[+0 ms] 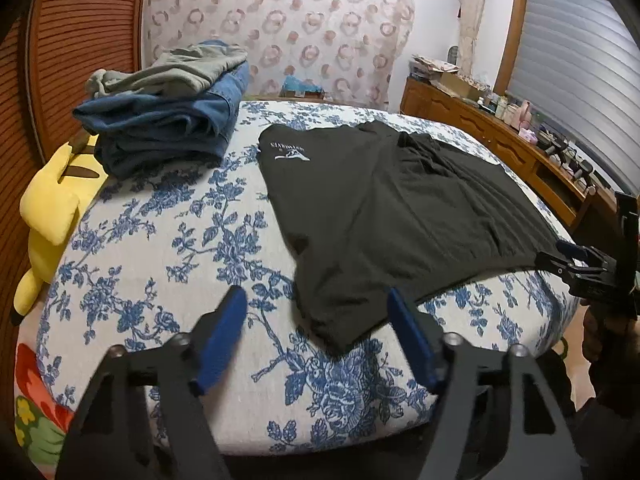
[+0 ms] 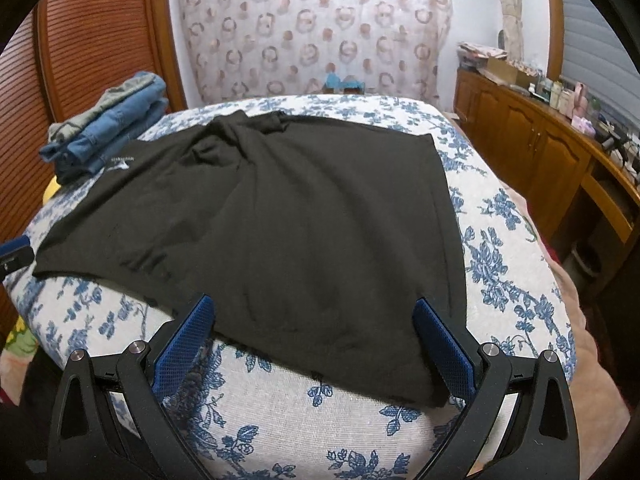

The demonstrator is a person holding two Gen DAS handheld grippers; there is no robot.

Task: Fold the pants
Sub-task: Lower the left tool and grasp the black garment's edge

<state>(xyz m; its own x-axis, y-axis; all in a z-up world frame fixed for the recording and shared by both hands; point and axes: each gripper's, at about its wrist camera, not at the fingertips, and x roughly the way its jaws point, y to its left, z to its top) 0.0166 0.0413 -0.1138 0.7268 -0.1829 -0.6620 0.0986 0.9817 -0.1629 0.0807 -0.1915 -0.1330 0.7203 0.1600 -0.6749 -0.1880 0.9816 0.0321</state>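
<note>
Black pants (image 2: 280,220) spread flat across the blue-floral bed (image 2: 520,272), white logo (image 1: 289,151) toward the far left corner. Left gripper (image 1: 318,312) near the garment's near corner, jaws spread, holding nothing. Right gripper (image 2: 314,320) at the near hem, jaws spread wide over the fabric edge. Folded jeans stack (image 1: 168,120) far left, beside a yellow plush (image 1: 52,208).

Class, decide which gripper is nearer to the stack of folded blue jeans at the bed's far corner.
Left. The left gripper sits at the near edge on the side of the stack of folded blue jeans; the right gripper is farther across the black shorts.
</note>
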